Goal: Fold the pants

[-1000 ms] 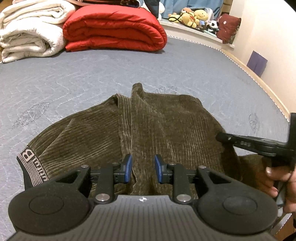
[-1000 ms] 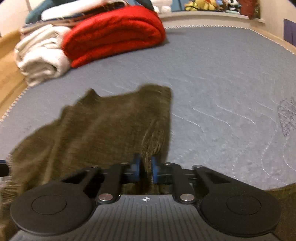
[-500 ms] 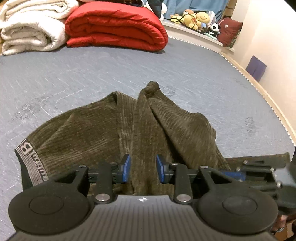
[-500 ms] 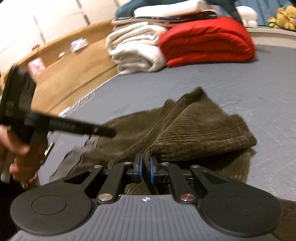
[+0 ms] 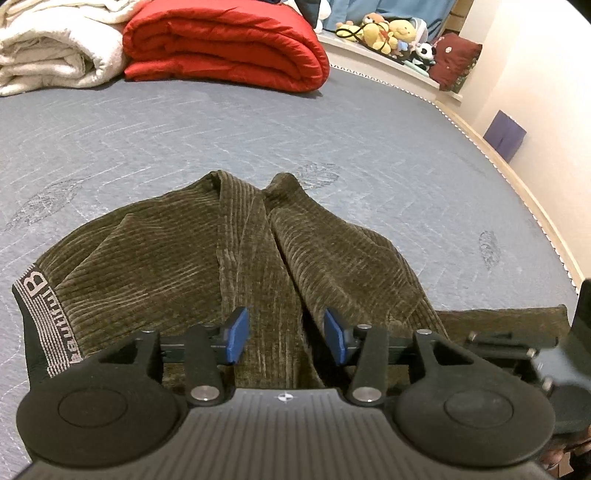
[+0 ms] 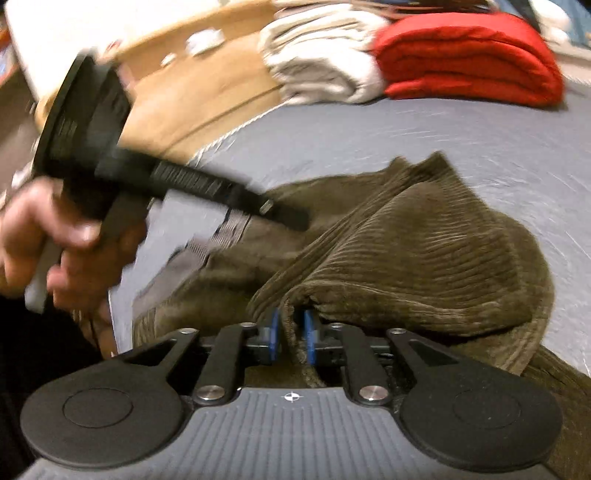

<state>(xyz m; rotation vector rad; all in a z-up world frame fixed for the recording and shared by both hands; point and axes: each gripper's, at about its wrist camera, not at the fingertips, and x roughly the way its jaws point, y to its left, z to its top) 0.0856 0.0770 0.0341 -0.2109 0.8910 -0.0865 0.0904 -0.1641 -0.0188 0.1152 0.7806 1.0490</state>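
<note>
Olive-brown corduroy pants (image 5: 177, 258) lie bunched on the grey mattress (image 5: 258, 129), their black-and-white lettered waistband (image 5: 40, 317) at the left. My left gripper (image 5: 286, 334) is open, its blue pads on either side of a fabric ridge, just above the cloth. My right gripper (image 6: 291, 334) is shut on a fold of the pants (image 6: 424, 266) and holds it lifted over the rest. The right gripper's body shows at the right edge of the left wrist view (image 5: 546, 354). The left gripper, held in a hand, shows blurred in the right wrist view (image 6: 288, 218).
A folded red quilt (image 5: 225, 40) and a white blanket (image 5: 55, 48) lie at the far end of the mattress. Stuffed toys (image 5: 388, 33) sit on a ledge behind. A wall with a purple box (image 5: 504, 134) runs along the right. A wooden bed frame (image 6: 184, 96) borders the left.
My right gripper has carried the held fold further across the pants toward the left gripper. The left gripper's jaws have opened wider and stayed over the same ridge.
</note>
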